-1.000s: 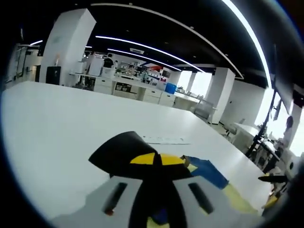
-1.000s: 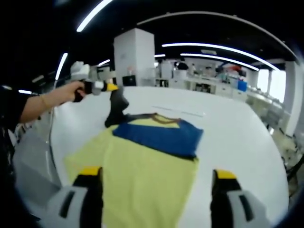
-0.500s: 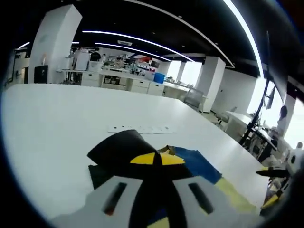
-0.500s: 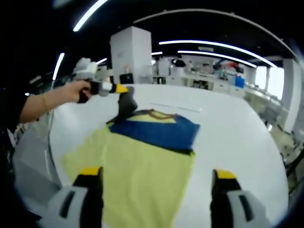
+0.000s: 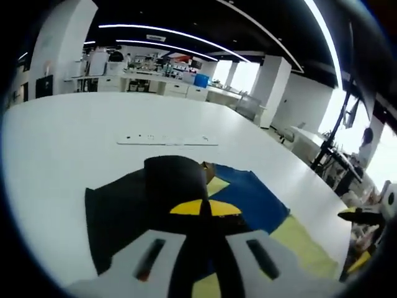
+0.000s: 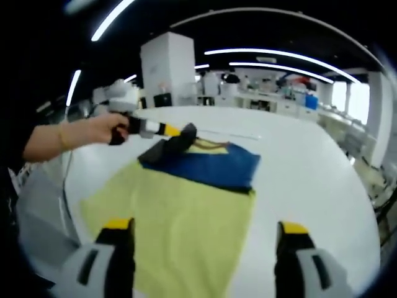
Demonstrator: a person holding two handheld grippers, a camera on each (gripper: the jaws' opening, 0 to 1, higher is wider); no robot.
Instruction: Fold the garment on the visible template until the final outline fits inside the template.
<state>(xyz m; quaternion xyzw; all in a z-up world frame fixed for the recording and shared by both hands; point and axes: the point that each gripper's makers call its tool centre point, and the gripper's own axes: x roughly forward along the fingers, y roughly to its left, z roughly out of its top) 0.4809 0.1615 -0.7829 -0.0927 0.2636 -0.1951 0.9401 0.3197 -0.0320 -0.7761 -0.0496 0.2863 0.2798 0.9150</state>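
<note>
The garment lies flat on the white table (image 6: 310,186). It has a yellow body (image 6: 180,217), a blue chest band (image 6: 214,164) and a black sleeve (image 6: 160,152). In a person's hand (image 6: 93,130), my left gripper (image 6: 177,130) is shut on the black sleeve and holds it low over the blue band's left end. In the left gripper view the sleeve (image 5: 149,198) spreads around my left gripper (image 5: 205,208), beside the blue band (image 5: 248,198). My right gripper (image 6: 205,248) stands open above the yellow hem with nothing in it.
A thin pale strip (image 6: 232,133) lies on the table beyond the collar, also the strip (image 5: 167,141) in the left gripper view. The table edge (image 6: 68,186) runs on the left. Benches and a white pillar (image 6: 164,68) stand far behind.
My left gripper has swung the black sleeve down and inward toward the blue band, and the sleeve now lies lower and flatter. My right gripper has stayed open over the hem.
</note>
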